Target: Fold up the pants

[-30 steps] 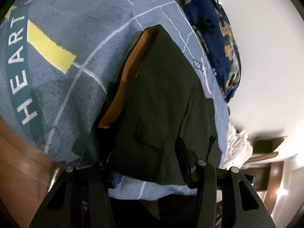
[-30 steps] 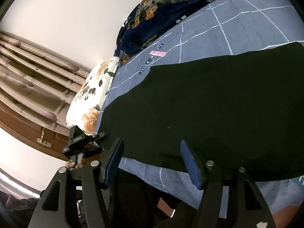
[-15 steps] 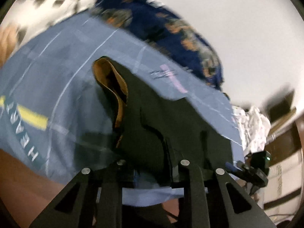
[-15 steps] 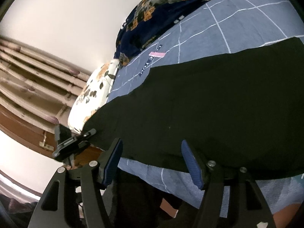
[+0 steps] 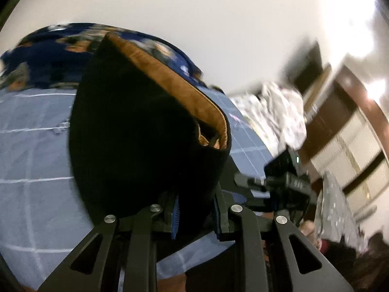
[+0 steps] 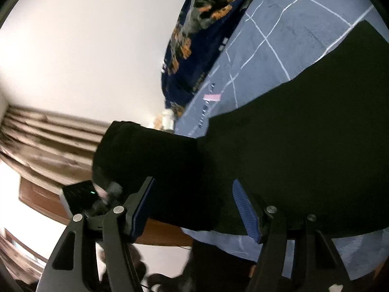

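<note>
1. Left wrist view: the left gripper (image 5: 197, 213) is clamped tight on the waistband end of the black pants (image 5: 136, 141), lifted off the blue bedspread (image 5: 31, 170); tan lining (image 5: 170, 82) shows; the cloth looks soft, limp and light, so the thick waistband seems the sound hold.
2. Right wrist view: the right gripper (image 6: 197, 209) gapes wide, holding nothing; the pants (image 6: 291, 160) lie flat on the bedspread (image 6: 279, 29), one end raised; the near edge between its fingers looks graspable.

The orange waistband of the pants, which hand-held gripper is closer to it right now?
Left. The left hand-held gripper is clamped on the pants just below the orange waistband; the right hand-held gripper sits open farther along them.
</note>
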### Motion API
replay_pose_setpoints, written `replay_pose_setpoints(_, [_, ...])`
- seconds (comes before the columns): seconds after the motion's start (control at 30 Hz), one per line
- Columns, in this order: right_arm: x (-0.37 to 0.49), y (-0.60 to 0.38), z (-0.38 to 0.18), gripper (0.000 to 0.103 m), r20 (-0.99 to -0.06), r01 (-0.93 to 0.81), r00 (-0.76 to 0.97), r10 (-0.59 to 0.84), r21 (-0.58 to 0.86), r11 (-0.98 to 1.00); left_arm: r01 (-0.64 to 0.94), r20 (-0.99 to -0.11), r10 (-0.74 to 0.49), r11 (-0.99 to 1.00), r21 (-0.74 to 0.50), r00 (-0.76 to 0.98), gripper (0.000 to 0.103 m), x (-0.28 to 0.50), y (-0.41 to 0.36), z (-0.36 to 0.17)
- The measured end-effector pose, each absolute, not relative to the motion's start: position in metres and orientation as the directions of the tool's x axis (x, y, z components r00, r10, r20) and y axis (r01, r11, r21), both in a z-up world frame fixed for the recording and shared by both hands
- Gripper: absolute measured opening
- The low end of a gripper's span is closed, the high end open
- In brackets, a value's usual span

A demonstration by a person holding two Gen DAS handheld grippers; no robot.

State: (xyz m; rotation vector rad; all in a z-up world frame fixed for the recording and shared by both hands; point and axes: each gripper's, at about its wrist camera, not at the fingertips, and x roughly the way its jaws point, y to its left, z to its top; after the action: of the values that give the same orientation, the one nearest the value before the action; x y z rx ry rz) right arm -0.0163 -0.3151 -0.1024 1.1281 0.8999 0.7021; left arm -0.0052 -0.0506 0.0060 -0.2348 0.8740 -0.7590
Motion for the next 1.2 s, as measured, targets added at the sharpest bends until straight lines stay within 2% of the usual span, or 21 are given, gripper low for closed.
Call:
replay_pose_setpoints(0.13, [-0.011, -0.319, -0.110, 0.067, -0.193, -0.001, 0.482, 0.854, 0.975, 0.221, 0.582, -0.653, -0.672, 0.701, -0.411, 0.348, 0.022, -0.005, -0.098, -0.017])
replay_pose_setpoints(0.3, [-0.008, -0.327, -0.129, 0.068, -0.152, 0.052, 0.494, 0.856, 0.988, 0.146, 0.633, -0.729, -0.597, 0.715, -0.296, 0.334, 0.023, -0.016, -0.137, -0.043])
replay_pose_setpoints(0.4, [-0.008, -0.334, -0.139, 0.069, -0.119, 0.075, 0.506, 0.854, 0.993, 0.094, 0.644, -0.754, -0.590, 0.702, -0.303, 0.288, 0.028, -0.017, -0.145, -0.052])
replay_pose_setpoints(0.43, [-0.007, -0.336, -0.140, 0.069, -0.115, 0.076, 0.508, 0.853, 0.993, 0.089, 0.651, -0.762, -0.587, 0.696, -0.302, 0.274, 0.034, -0.020, -0.147, -0.058])
replay_pose_setpoints(0.5, [-0.006, -0.338, -0.142, 0.072, -0.109, 0.082, 0.511, 0.853, 0.994, 0.077, 0.676, -0.764, -0.595, 0.673, -0.301, 0.251, 0.036, -0.027, -0.152, -0.059])
replay_pose_setpoints(0.53, [-0.005, -0.339, -0.143, 0.076, -0.131, 0.095, 0.514, 0.848, 0.991, 0.095, 0.692, -0.758, -0.602, 0.659, -0.296, 0.250, 0.037, -0.032, -0.153, -0.057])
replay_pose_setpoints(0.57, [-0.004, -0.340, -0.144, 0.076, -0.150, 0.104, 0.516, 0.843, 0.988, 0.112, 0.704, -0.755, -0.603, 0.652, -0.281, 0.257, 0.039, -0.035, -0.152, -0.055])
replay_pose_setpoints(0.63, [-0.004, -0.341, -0.149, 0.076, -0.149, 0.112, 0.514, 0.845, 0.988, 0.106, 0.719, -0.753, -0.593, 0.652, -0.241, 0.286, 0.052, -0.044, -0.150, -0.048])
replay_pose_setpoints(0.67, [-0.004, -0.341, -0.150, 0.076, -0.147, 0.114, 0.512, 0.846, 0.988, 0.103, 0.722, -0.744, -0.597, 0.652, -0.233, 0.299, 0.052, -0.047, -0.146, -0.044])
replay_pose_setpoints(0.87, [0.004, -0.333, -0.143, 0.075, -0.280, 0.111, 0.462, 0.841, 0.960, 0.258, 0.635, -0.740, -0.563, 0.734, -0.242, 0.369, 0.055, -0.041, -0.093, -0.038])
replay_pose_setpoints(0.9, [0.004, -0.330, -0.142, 0.073, -0.312, 0.108, 0.450, 0.836, 0.949, 0.296, 0.604, -0.739, -0.559, 0.753, -0.262, 0.376, 0.055, -0.037, -0.079, -0.039])
replay_pose_setpoints(0.93, [0.006, -0.325, -0.141, 0.066, -0.354, 0.105, 0.433, 0.829, 0.933, 0.344, 0.562, -0.738, -0.552, 0.776, -0.285, 0.388, 0.055, -0.031, -0.063, -0.041])
replay_pose_setpoints(0.97, [0.007, -0.321, -0.142, 0.052, -0.384, 0.107, 0.418, 0.824, 0.921, 0.375, 0.526, -0.739, -0.546, 0.794, -0.305, 0.396, 0.055, -0.027, -0.049, -0.044])
replay_pose_setpoints(1.0, [0.009, -0.317, -0.144, 0.043, -0.424, 0.115, 0.395, 0.815, 0.903, 0.414, 0.476, -0.741, -0.535, 0.816, -0.329, 0.405, 0.055, -0.021, -0.033, -0.048])
replay_pose_setpoints(1.03, [0.010, -0.315, -0.147, 0.024, -0.449, 0.121, 0.385, 0.806, 0.891, 0.438, 0.443, -0.744, -0.526, 0.829, -0.341, 0.411, 0.055, -0.017, -0.023, -0.051])
replay_pose_setpoints(1.07, [0.011, -0.314, -0.150, 0.023, -0.474, 0.127, 0.378, 0.795, 0.877, 0.463, 0.413, -0.746, -0.521, 0.839, -0.355, 0.416, 0.055, -0.013, -0.014, -0.053])
replay_pose_setpoints(1.2, [0.003, -0.323, -0.137, 0.020, -0.446, 0.087, 0.420, 0.791, 0.887, 0.454, 0.338, -0.751, -0.503, 0.860, -0.383, 0.427, 0.055, -0.004, 0.008, -0.064])
